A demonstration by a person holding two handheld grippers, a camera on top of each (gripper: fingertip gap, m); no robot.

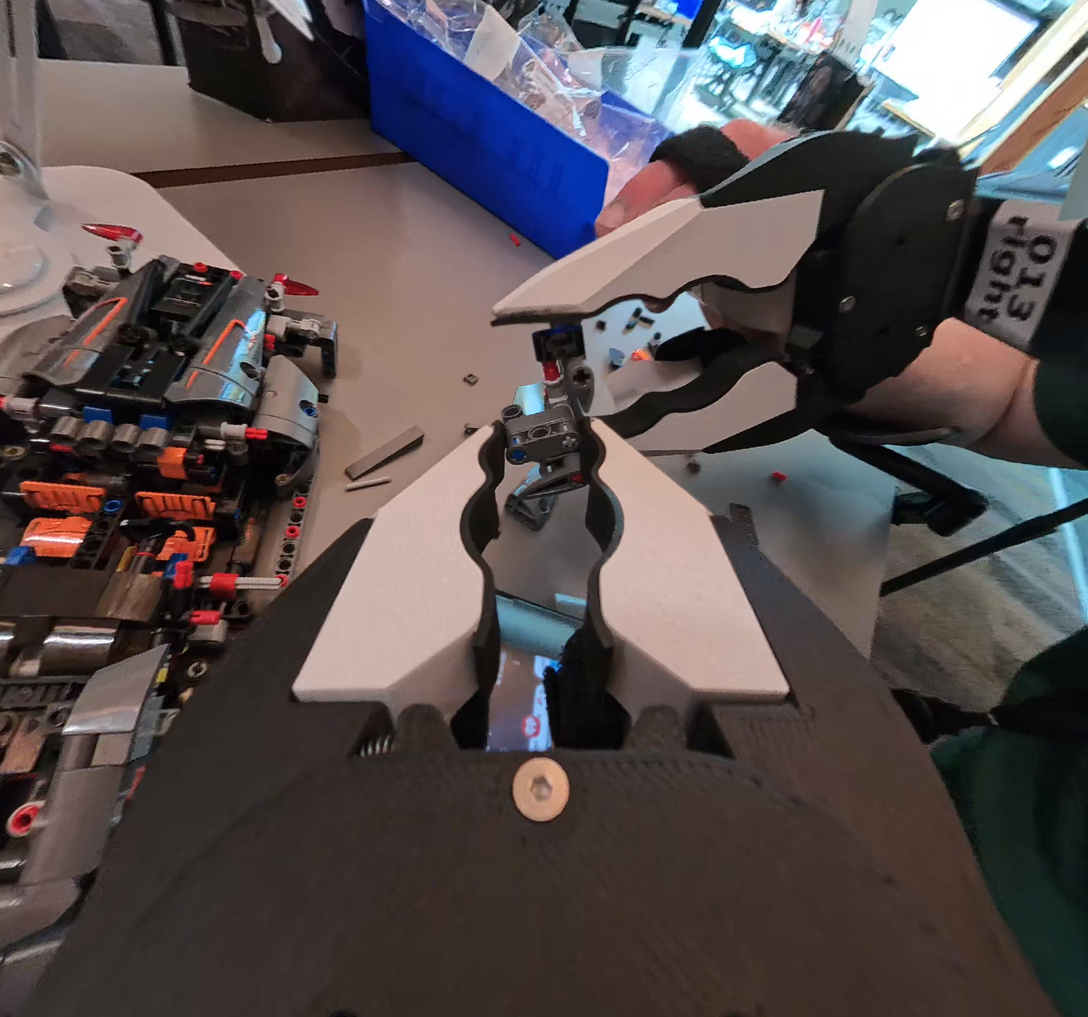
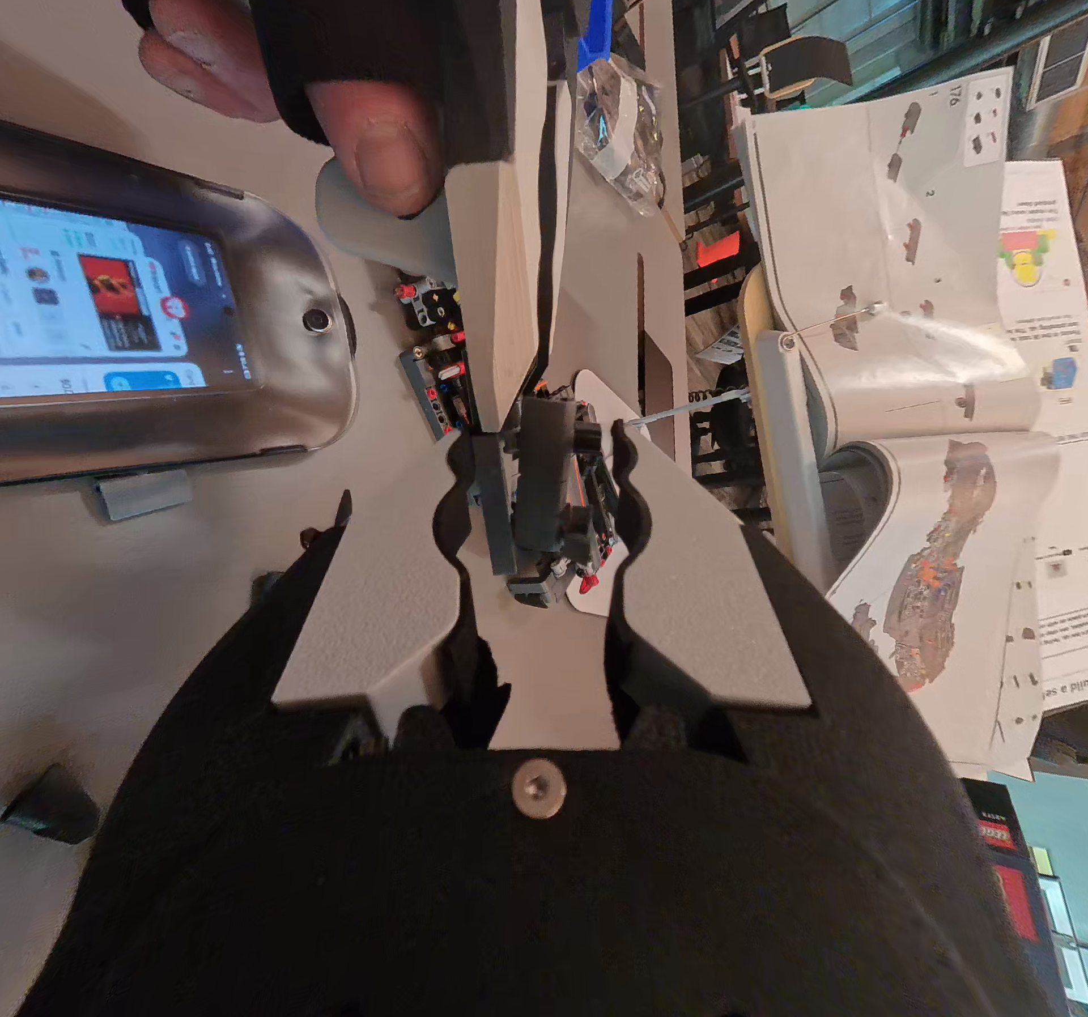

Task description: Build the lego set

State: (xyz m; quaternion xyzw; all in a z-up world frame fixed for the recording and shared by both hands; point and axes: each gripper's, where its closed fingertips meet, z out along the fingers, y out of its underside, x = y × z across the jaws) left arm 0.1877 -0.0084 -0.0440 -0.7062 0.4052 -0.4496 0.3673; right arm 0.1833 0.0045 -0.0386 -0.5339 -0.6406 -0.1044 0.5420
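Two hand-held tools meet above a pale grey tabletop (image 1: 365, 259), each a black body with white wavy-edged fingers.

The left tool (image 1: 544, 441) is clenched on a small grey sub-assembly of plastic beams and pins (image 1: 544, 435), gripping its lowest grey block between the fingertips. The piece is held up in the air over the middle of the tabletop. The right tool (image 1: 580, 368) reaches in from the right edge with its jaws spread around the top of the piece, near a small blue and black brick and a red pin. It is not pressing on anything that can be seen.

In the right wrist view the right tool (image 2: 544, 509) is likewise parted, its fingers standing either side of the dark model behind it.

The sub-assembly looks light and rigid, but it is probably fragile at its pinned joints, which could swivel or pop apart under a sideways push. The safest hold is likely on the solid grey block, squeezing its flat faces, with any pressing force sent straight along a pin.

Counts: two tools, one held sub-assembly and one large, partly built black, grey and orange car model (image 1: 147, 435) along the left edge. One blue plastic bin of clear bags (image 1: 471, 135) sits toward the far edge. One flat grey tile (image 1: 385, 452) and one thin grey axle (image 1: 368, 483) lie loose mid-tabletop, with a few tiny red and dark bits. One open instruction booklet (image 2: 883, 294) is visible.
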